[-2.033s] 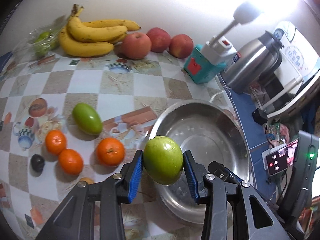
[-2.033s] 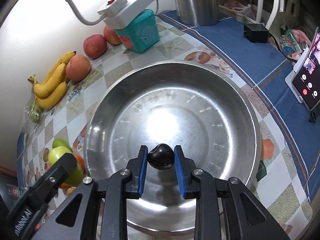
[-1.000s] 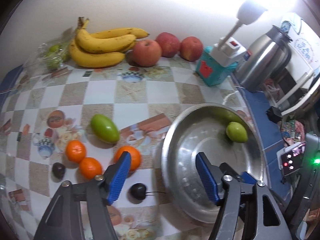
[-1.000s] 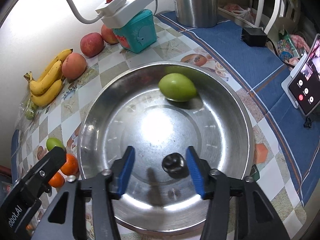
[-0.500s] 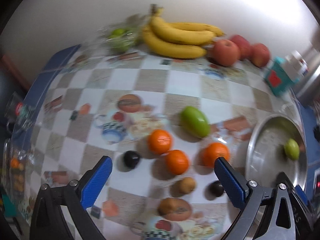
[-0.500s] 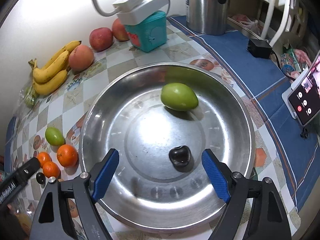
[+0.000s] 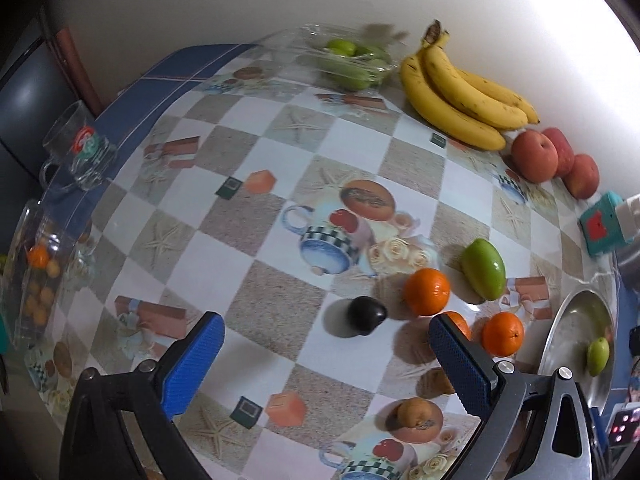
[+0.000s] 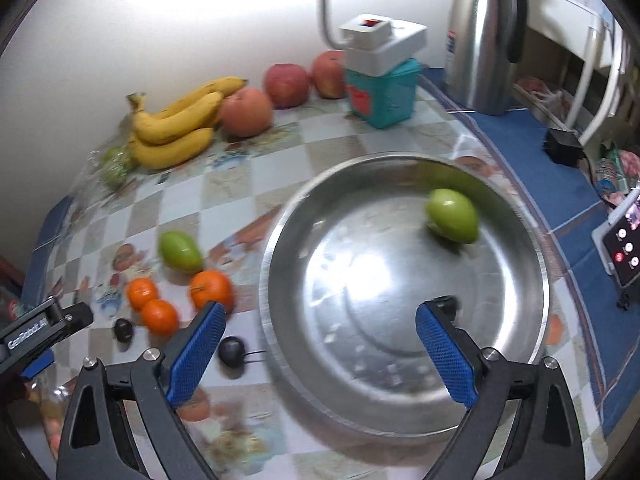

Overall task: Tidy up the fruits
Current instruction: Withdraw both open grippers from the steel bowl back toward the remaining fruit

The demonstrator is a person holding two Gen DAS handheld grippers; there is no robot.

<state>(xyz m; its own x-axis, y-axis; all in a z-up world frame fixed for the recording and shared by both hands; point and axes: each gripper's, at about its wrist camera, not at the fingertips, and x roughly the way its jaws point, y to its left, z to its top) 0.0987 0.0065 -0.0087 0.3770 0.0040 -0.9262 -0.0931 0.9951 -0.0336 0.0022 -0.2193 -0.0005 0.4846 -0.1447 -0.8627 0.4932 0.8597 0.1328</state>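
1. Left wrist view: left gripper (image 7: 326, 354) spread wide and empty, blue pads well apart; its jaws opened up within the last second. It points down at the checkered cloth (image 7: 256, 216).
2. Same view, loose fruit ahead of the jaws: a dark fruit (image 7: 366, 315) lies on the cloth between the two pads' lines, touched by neither.
3. An orange (image 7: 426, 291) sits just right of the dark fruit. A second orange (image 7: 502, 334) is further right, and a third (image 7: 458, 322) is partly hidden behind the right pad.
4. A green mango (image 7: 483, 274) lies just beyond the oranges. Two brown fruits (image 7: 416, 412) lie near the lower edge.
5. Along the wall: bananas (image 7: 460, 96), apples (image 7: 534, 155), and a bag of green fruit (image 7: 352, 60).
6. Right edge: steel bowl (image 7: 568, 332) with one green fruit (image 7: 597, 356) inside. A glass mug (image 7: 80, 152) stands at the left edge.
7. Right wrist view (some blur): right gripper (image 8: 318, 350) wide and empty; its jaws have just been opening, with nothing between the pads.
8. It hangs over the near rim of the bowl (image 8: 280, 280). A green mango (image 8: 452, 216) rests against the bowl's far right wall.
9. A small dark fruit (image 8: 450, 303) in the bowl peeks out just behind the right pad; contact cannot be told.
10. Left of the bowl on the cloth: another green mango (image 8: 179, 251), three oranges (image 8: 211, 290), and two dark fruits (image 8: 231, 351), one with a stem, just beside the left pad.
11. Back: bananas (image 8: 176, 128), apples (image 8: 246, 112), a teal box (image 8: 382, 94), a kettle (image 8: 484, 40). A phone (image 8: 624, 244) is at the right edge.
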